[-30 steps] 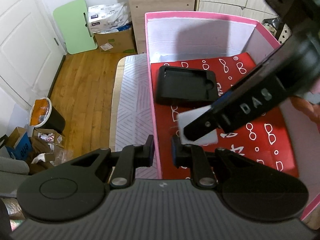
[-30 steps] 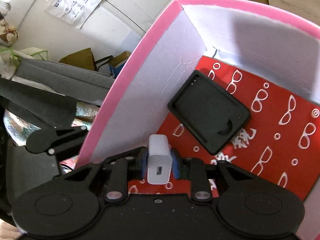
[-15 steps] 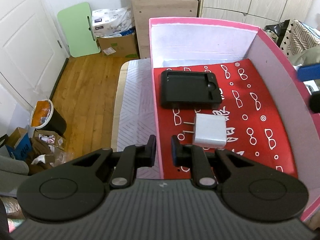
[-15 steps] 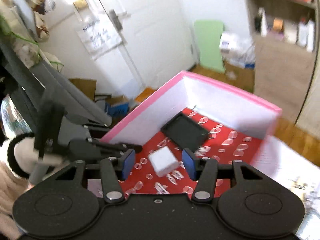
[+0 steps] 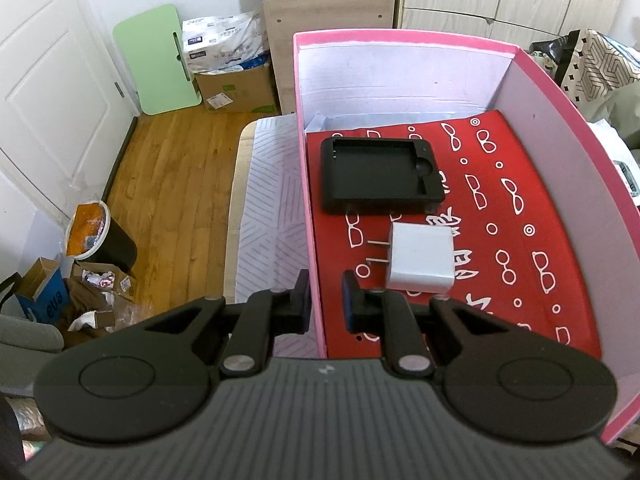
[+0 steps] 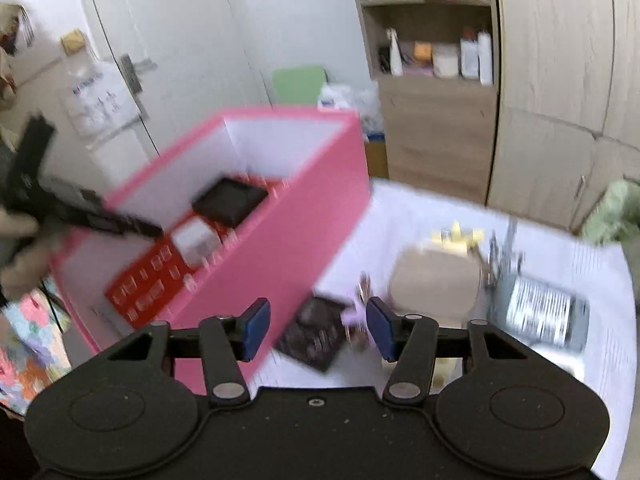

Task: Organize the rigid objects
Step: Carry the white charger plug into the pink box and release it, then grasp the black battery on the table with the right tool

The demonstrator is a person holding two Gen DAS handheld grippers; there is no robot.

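Note:
A pink box (image 5: 400, 36) with a red patterned floor holds a black tray (image 5: 380, 176) and, in front of it, a white charger (image 5: 420, 256) lying flat with its prongs to the left. My left gripper (image 5: 325, 306) is shut on the box's left wall, one finger on each side. In the blurred right wrist view, the box (image 6: 288, 248), tray (image 6: 230, 202) and charger (image 6: 196, 240) lie to the left. My right gripper (image 6: 318, 328) hangs outside the box over the white table, jaws closing with nothing between them. The left gripper (image 6: 100, 216) shows at the box's far wall.
Blurred items lie on the table right of the box: a dark packet (image 6: 316, 332), a tan flat thing (image 6: 434, 284), a grey labelled device (image 6: 540, 312). Left of the table are wood floor, a bin (image 5: 96, 236) and a green board (image 5: 160, 60).
The right gripper let go of the white charger inside the box, opened, drew out and swung right over the table. The charger now lies on the red floor. The left gripper kept still.

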